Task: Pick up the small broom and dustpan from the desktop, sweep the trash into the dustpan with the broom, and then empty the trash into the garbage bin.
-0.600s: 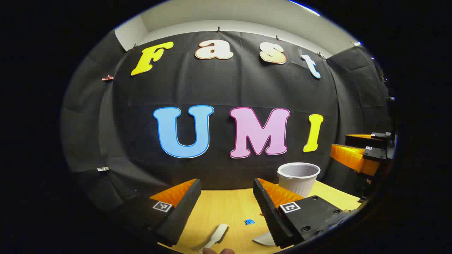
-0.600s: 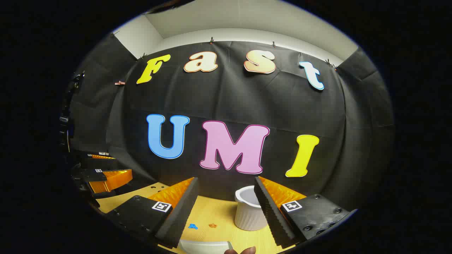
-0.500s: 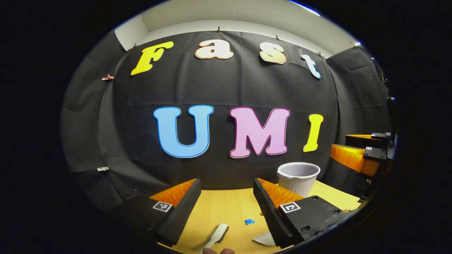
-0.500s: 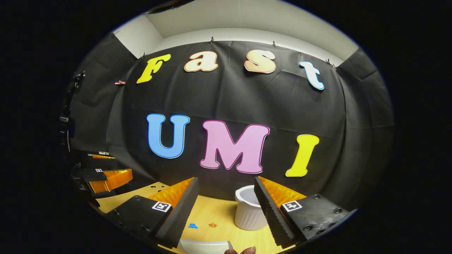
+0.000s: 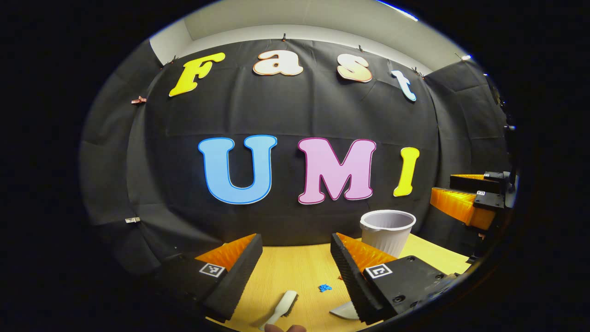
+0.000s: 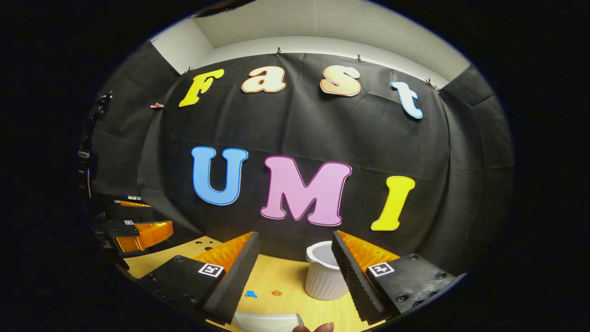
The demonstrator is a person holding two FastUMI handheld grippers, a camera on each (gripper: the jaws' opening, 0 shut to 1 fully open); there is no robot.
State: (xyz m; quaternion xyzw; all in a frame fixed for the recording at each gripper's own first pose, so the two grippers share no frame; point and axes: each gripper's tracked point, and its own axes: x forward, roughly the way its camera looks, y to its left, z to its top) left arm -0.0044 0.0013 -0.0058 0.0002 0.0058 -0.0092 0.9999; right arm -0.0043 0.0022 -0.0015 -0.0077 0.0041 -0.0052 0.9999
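- The wooden tabletop (image 5: 295,267) carries every item of the sweeping task; both tools lie flat on it, not yet lifted.
- The white ribbed garbage bin (image 5: 386,230) stands upright at the far right of the tabletop; nothing can be made out inside it.
- The left hand-held gripper (image 5: 295,269) hangs released, jaws apart, above the small broom (image 5: 282,309), whose long axis runs from near left to far right.
- The right hand-held gripper (image 6: 295,269), likewise released, hovers over the white dustpan (image 6: 267,321), just below its fingers.
- Blue trash (image 5: 325,288) and an orange scrap (image 6: 276,293) lie between the tools and the bin.
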